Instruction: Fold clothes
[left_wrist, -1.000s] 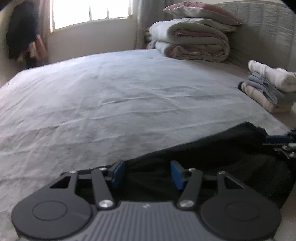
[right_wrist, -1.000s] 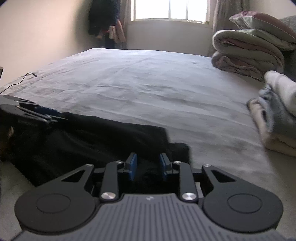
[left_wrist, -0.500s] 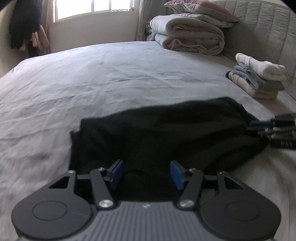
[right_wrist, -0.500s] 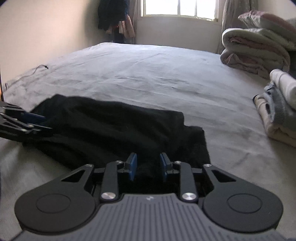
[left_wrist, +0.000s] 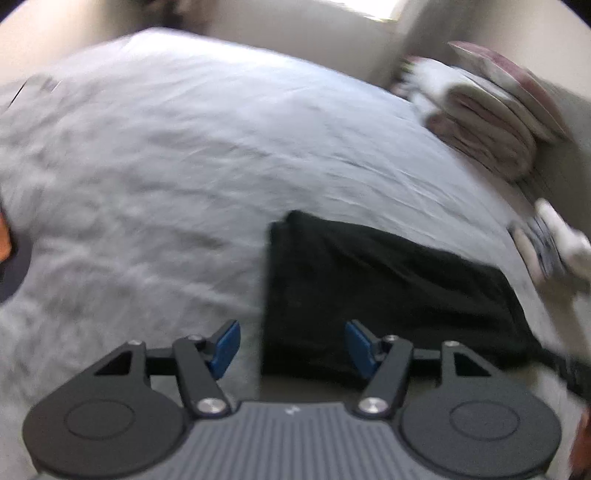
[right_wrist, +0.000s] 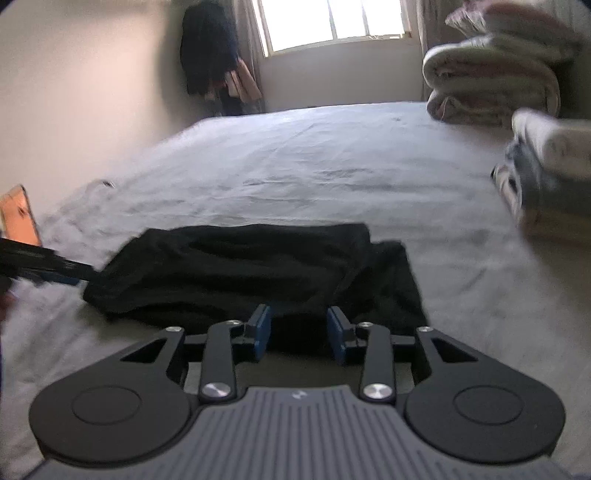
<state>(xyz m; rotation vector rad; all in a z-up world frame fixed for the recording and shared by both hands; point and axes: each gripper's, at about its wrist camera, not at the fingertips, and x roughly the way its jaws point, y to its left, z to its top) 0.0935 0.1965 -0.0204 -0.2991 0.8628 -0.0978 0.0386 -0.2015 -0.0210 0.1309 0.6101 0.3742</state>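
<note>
A black garment (right_wrist: 258, 269) lies folded in a rough band on the grey bed sheet (right_wrist: 332, 162). My right gripper (right_wrist: 299, 332) hovers at its near edge. Its jaws are opening, and the blue pads (right_wrist: 260, 330) stand apart without pressing the cloth. In the blurred left wrist view, my left gripper (left_wrist: 291, 347) sits over the left end of the garment (left_wrist: 369, 288). Its jaws are also opening, with the cloth's edge lying below the gap. The left gripper (right_wrist: 44, 264) also shows at the garment's left end in the right wrist view.
A stack of folded clothes (right_wrist: 546, 173) sits on the right side of the bed, with folded quilts and a pillow (right_wrist: 498, 81) behind it. Dark clothes (right_wrist: 210, 55) hang beside the window. An orange object (right_wrist: 16, 214) is at the left edge.
Both pairs of jaws have spread wider and drawn back from the black garment, which now lies on the sheet. The left view has rolled and swung left, so the garment sits to its right.
</note>
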